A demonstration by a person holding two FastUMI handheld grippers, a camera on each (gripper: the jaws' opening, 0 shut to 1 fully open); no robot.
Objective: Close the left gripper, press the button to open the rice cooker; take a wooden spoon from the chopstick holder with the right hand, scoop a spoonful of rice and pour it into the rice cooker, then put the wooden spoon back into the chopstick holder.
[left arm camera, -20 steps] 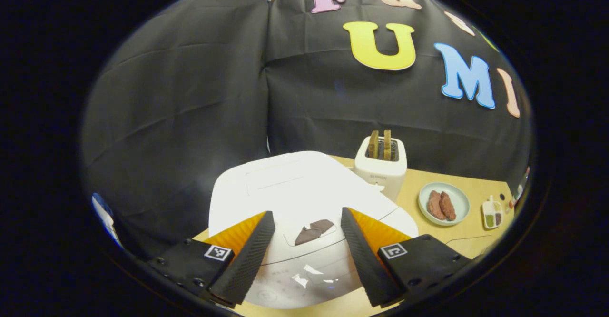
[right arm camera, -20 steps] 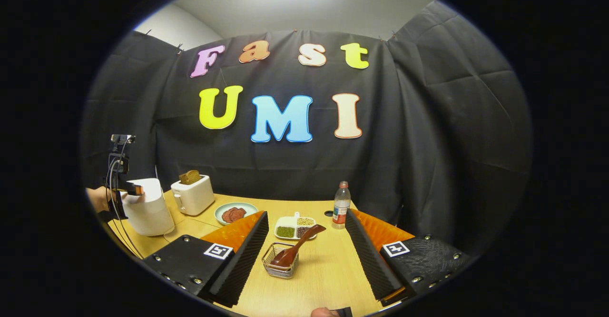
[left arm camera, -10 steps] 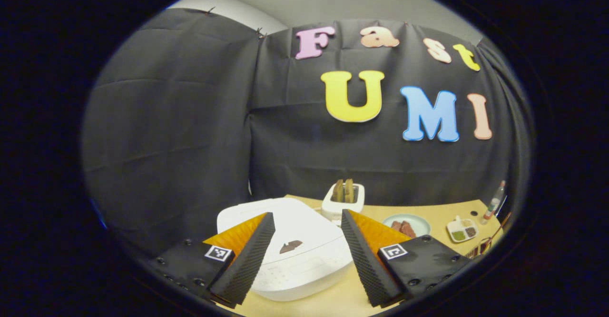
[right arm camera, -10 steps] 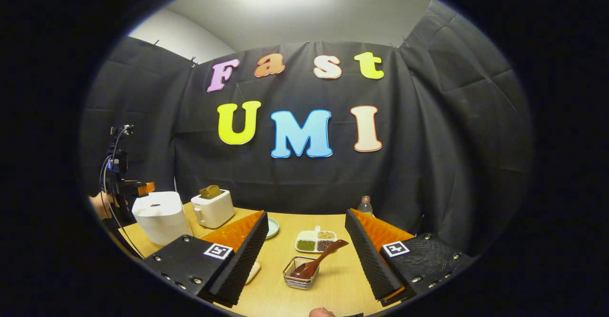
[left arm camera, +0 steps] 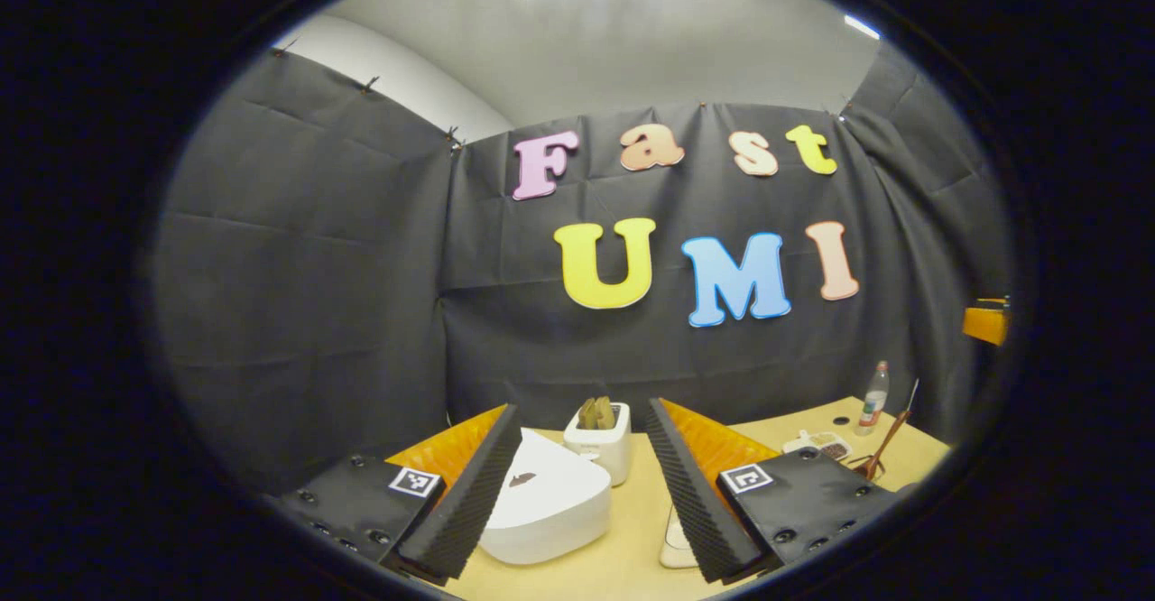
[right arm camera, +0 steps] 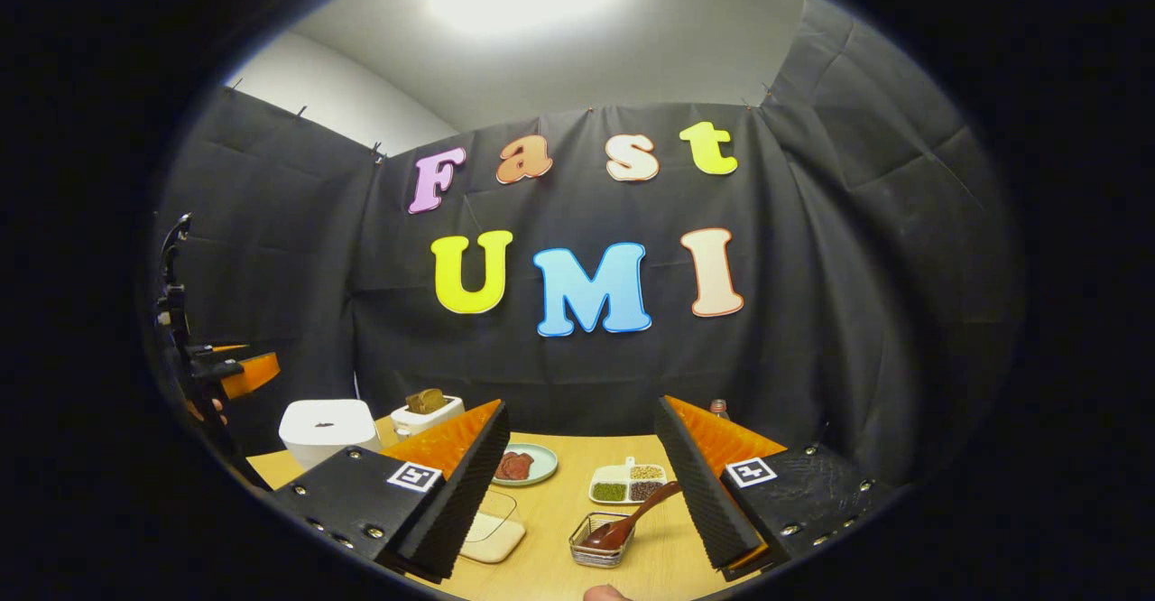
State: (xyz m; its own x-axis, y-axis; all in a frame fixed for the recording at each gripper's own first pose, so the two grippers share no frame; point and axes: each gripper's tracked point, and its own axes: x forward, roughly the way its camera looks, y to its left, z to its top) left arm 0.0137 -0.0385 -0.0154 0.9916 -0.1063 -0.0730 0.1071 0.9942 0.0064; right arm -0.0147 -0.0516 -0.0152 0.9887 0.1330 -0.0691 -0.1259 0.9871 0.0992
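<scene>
Rice cooker (left arm camera: 550, 502) sat lidded near tabletop's left edge; left tool (left arm camera: 577, 484) and right tool (right arm camera: 582, 484) gaped wide, empty. Unclosed, left tool risked straddling the button.

A white rice cooker (right arm camera: 327, 429) sits at nine o'clock on the tan wooden table (right arm camera: 559, 529), with a white toaster (right arm camera: 426, 414) behind it. The plate (right arm camera: 540, 463) is pale green, carrying reddish-brown slices. The wire holder (right arm camera: 595, 549) is silvery; its spoon (right arm camera: 632, 522) is dark reddish-brown. The divided dish (right arm camera: 627, 485) is white, holding green, tan and dark grains.
</scene>
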